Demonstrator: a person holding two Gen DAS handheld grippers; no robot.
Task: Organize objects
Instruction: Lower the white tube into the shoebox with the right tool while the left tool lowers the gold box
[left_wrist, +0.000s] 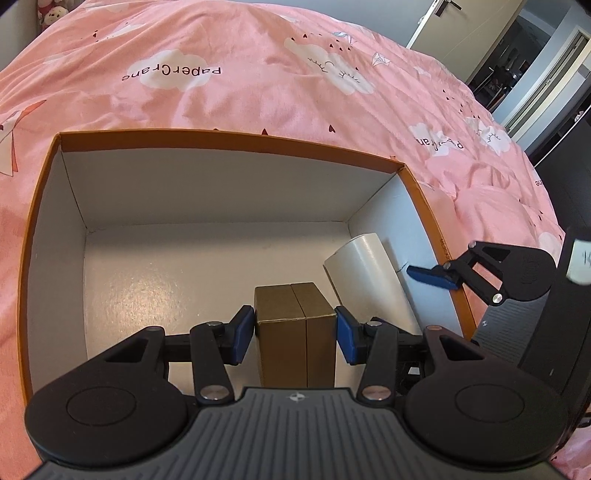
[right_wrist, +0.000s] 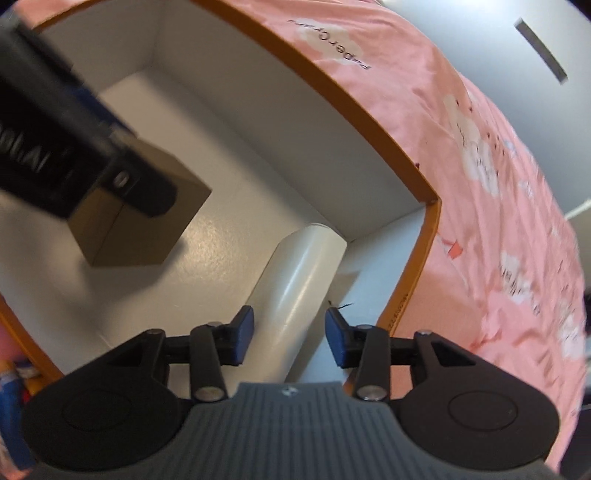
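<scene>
An open box with an orange rim (left_wrist: 229, 134) and white inside lies on a pink bed. My left gripper (left_wrist: 295, 334) is shut on a small brown cardboard box (left_wrist: 295, 325) and holds it low inside the big box, near its floor. A white cylinder (left_wrist: 365, 269) lies in the box's right corner. My right gripper (right_wrist: 289, 338) is open above the white cylinder (right_wrist: 299, 280), its pads apart from it on either side. The right gripper also shows at the box's right rim in the left wrist view (left_wrist: 428, 275). The brown box (right_wrist: 140, 229) and the blurred left gripper show in the right wrist view.
The pink quilt (left_wrist: 258, 81) with cloud prints surrounds the box. The box floor (left_wrist: 155, 295) left of the brown box is bare. A doorway and dark furniture (left_wrist: 517, 74) stand beyond the bed at the right. Colourful items (right_wrist: 11, 387) lie outside the box's left wall.
</scene>
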